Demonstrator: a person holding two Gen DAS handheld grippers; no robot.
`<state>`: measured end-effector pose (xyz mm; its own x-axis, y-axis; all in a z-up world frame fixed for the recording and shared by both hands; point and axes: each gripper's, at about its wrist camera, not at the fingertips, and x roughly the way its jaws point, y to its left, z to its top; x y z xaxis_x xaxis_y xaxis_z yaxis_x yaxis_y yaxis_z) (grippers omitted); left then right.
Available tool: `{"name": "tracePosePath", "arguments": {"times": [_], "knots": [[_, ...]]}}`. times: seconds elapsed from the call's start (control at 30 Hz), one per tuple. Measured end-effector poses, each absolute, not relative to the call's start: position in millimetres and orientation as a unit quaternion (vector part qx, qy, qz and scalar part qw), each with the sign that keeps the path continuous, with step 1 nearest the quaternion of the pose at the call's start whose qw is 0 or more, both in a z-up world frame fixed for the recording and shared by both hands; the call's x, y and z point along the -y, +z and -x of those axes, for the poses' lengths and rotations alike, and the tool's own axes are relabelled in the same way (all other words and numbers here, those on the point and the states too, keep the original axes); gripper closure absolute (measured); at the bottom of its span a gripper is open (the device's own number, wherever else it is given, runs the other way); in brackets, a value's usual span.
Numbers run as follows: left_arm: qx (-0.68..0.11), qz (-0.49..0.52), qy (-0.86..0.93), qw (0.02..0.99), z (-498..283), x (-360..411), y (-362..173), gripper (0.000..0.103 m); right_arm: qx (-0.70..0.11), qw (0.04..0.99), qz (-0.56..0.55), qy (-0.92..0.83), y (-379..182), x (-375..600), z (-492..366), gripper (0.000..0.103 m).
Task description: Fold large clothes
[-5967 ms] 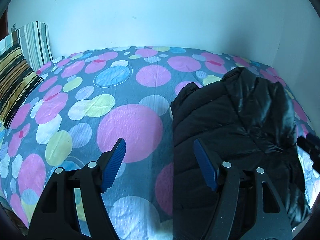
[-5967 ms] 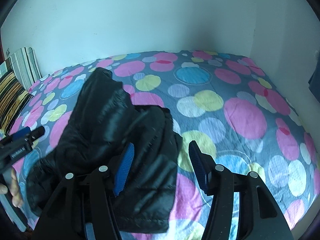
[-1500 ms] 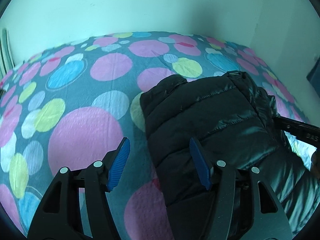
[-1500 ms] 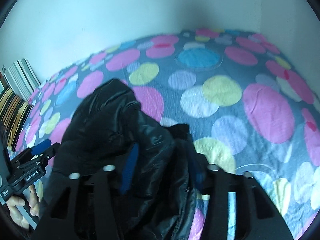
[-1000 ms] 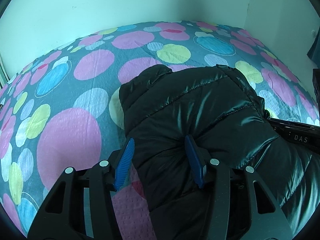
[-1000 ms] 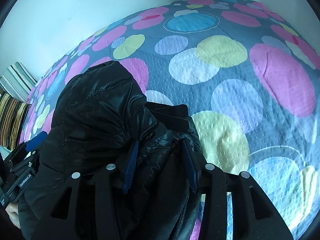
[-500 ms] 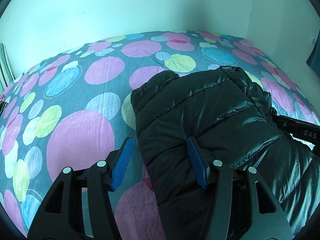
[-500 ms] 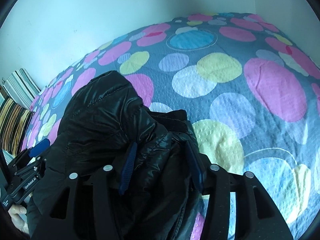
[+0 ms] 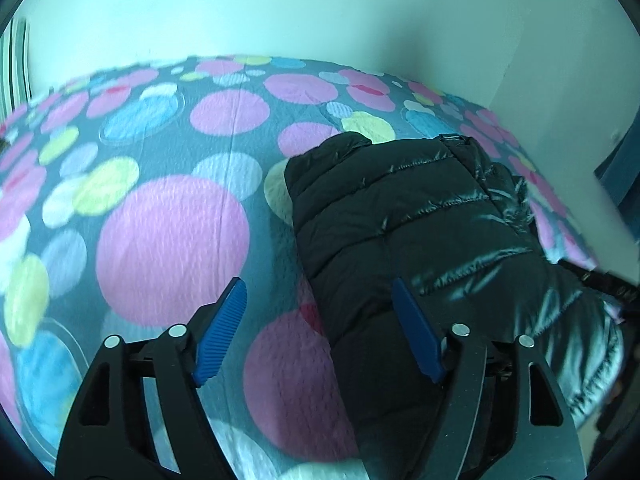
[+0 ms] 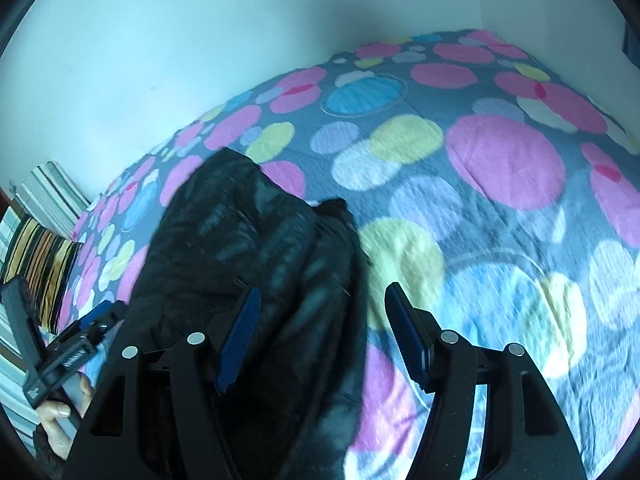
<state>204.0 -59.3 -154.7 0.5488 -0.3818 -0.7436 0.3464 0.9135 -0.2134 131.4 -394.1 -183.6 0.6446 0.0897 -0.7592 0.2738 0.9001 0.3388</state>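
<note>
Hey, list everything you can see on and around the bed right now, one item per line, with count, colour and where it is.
Puffy quilted jacket: one, glossy black, lying bundled on the bed, near edge.
Polka-dot bedspread: one, grey with pink, blue, yellow and white circles, covering the bed.
Striped cushions: at least two, one yellow-black, one white-dark, at the bed's left end in the right wrist view.
Wall: pale, behind the bed.
Left claw: black with blue pads, jaws opening, above the jacket's edge, nothing gripped.
Right claw: black with blue pads, jaws opening, over the jacket, nothing gripped.
Hand: one, holding the left claw's handle.
</note>
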Motion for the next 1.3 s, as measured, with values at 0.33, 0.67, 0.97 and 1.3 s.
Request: {"name": "tracePosePath", "arguments": {"times": [0.33, 0.67, 0.97, 1.3], "knots": [[-0.424, 0.011, -0.234, 0.875, -197.1, 76.7, -157.0, 0.022, -0.466, 0.854, -0.227, -0.039, -221.0, 392.8, -132.1, 0.039], [-0.422, 0.010, -0.245, 0.873, -199.3, 79.7, -159.2, 0.019, -0.461, 0.836, -0.297, 0.011, -245.6, 408.7, -133.1, 0.032], [-0.426, -0.005, -0.243, 0.871, -197.6, 93.9, -168.1, 0.019, -0.462, 0.825, -0.322, 0.051, -259.9, 398.0, -137.7, 0.045], [-0.437, 0.016, -0.287, 0.852, -196.1, 98.0, -166.7, 0.018, -0.455, 0.826, -0.327, 0.064, -263.7, 393.0, -139.2, 0.052]]}}
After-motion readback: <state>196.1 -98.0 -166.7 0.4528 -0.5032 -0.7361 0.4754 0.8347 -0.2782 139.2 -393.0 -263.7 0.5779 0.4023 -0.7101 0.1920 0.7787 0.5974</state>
